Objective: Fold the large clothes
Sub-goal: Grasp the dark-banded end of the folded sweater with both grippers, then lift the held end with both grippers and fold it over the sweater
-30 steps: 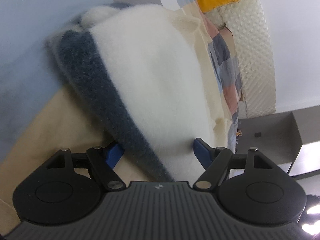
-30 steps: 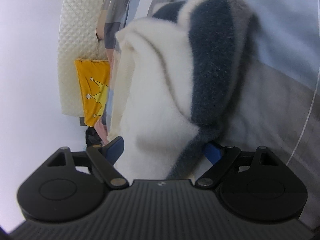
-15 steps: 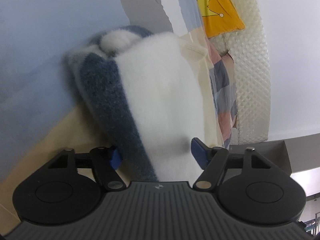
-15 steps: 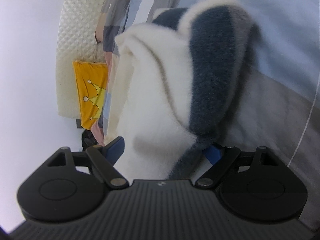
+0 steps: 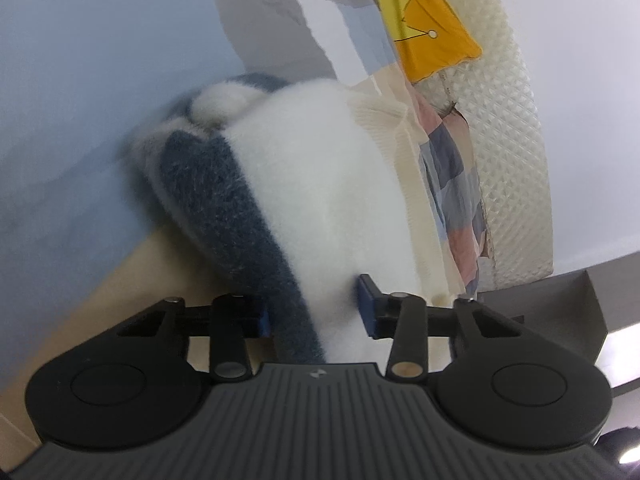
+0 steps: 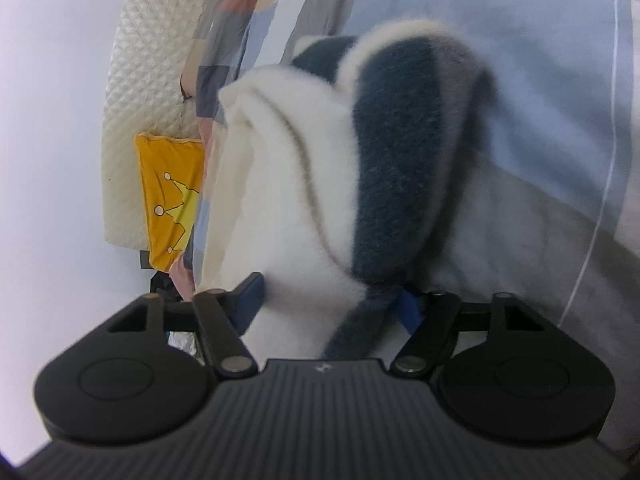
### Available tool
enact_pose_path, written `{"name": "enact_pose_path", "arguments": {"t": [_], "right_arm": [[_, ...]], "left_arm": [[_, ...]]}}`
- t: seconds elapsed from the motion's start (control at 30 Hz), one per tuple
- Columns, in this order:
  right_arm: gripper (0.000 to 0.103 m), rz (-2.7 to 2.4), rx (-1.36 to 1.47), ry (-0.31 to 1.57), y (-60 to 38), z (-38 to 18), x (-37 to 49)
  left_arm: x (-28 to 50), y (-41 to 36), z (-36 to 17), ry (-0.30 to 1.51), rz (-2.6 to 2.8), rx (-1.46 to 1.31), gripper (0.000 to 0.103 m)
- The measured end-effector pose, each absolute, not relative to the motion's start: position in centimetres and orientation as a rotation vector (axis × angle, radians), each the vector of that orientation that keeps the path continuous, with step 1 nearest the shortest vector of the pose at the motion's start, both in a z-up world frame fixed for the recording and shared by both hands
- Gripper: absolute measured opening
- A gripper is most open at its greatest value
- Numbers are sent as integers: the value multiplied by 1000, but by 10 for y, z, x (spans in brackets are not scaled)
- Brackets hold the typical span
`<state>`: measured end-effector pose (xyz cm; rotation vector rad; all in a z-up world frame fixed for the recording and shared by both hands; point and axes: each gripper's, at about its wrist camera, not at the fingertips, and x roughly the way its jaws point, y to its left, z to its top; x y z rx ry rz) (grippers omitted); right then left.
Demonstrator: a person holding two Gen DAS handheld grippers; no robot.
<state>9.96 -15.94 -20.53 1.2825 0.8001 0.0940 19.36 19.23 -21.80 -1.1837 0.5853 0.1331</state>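
Note:
A fluffy white and dark blue sweater (image 5: 312,208) lies bunched on a bed, folded over on itself. My left gripper (image 5: 316,312) is shut on its near edge, blue fingertips (image 5: 366,300) pressing into the white and blue fabric. In the right wrist view the same sweater (image 6: 328,184) fills the middle. My right gripper (image 6: 332,300) is shut on its near edge, one blue fingertip (image 6: 250,292) against the white part, the other mostly hidden under the blue stripe.
The bed sheet (image 5: 88,92) is pale blue, grey and beige in blocks. A patchwork blanket (image 6: 236,20), a yellow crown pillow (image 6: 168,200) and a cream quilted headboard (image 5: 516,128) lie beyond the sweater. A grey ledge (image 5: 560,300) is at the right.
Both grippers have kept their hold on the sweater. The left gripper's jaws have closed tighter on the fabric, and the sweater has bunched up further away from the left camera.

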Motion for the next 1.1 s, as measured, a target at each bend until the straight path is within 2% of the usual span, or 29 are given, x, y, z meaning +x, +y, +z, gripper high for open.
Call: {"name": "enact_pose_path", "arguments": {"t": [0.13, 0.23, 0.53, 0.83, 1.1], "right_arm": [[45, 116, 1183, 768, -154, -189, 102], [37, 128, 1128, 745, -152, -179, 101], [29, 199, 1024, 630, -159, -125, 88], [24, 261, 957, 577, -172, -74, 31], [21, 248, 943, 599, -185, -71, -6]], "left_arm": [[192, 187, -204, 553, 126, -1115, 36], [191, 179, -190, 533, 122, -1041, 32], [156, 164, -136, 465, 63, -934, 29], [70, 137, -82, 362, 68, -866, 29], [8, 116, -83, 390, 83, -887, 29]]}}
